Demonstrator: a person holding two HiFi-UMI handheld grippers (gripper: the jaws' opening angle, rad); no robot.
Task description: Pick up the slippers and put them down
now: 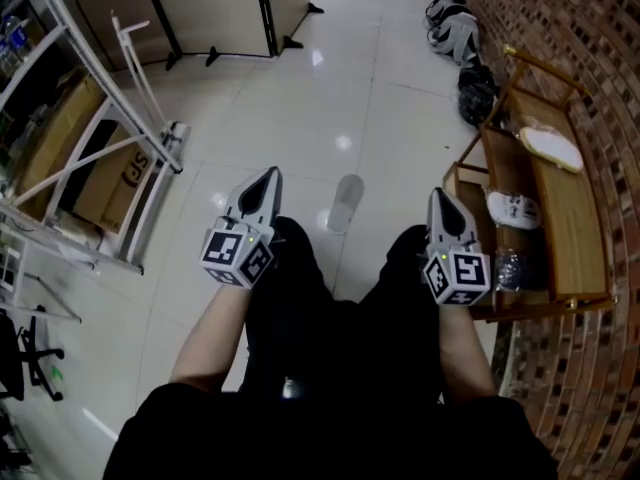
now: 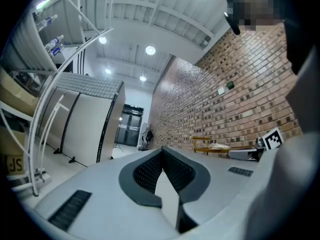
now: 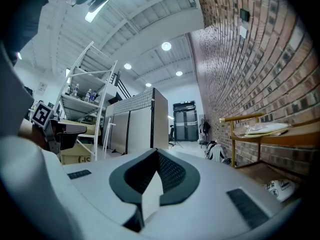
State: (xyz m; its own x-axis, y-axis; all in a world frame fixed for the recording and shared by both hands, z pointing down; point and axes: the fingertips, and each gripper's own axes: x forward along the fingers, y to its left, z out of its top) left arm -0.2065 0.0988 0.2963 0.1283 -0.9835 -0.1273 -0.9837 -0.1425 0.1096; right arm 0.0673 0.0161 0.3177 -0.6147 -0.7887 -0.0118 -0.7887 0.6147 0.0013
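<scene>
A pale slipper (image 1: pixel 345 203) lies alone on the glossy floor between my two grippers. On the wooden rack (image 1: pixel 578 228) by the brick wall, a white slipper (image 1: pixel 550 146) rests on the top shelf. Another white slipper (image 1: pixel 513 209) lies on the lower shelf. In the right gripper view the top one (image 3: pixel 265 130) and the lower one (image 3: pixel 280 189) both show at the right. My left gripper (image 1: pixel 262 183) is shut and empty, left of the floor slipper. My right gripper (image 1: pixel 440 200) is shut and empty too, between that slipper and the rack. Both point about level.
A white metal shelving frame (image 1: pixel 110 118) with cardboard boxes (image 1: pixel 105 183) stands at the left. Bags (image 1: pixel 455 30) lie along the brick wall farther on. Folding partition panels (image 1: pixel 215 8) stand at the back. The person's dark-clothed legs fill the lower middle.
</scene>
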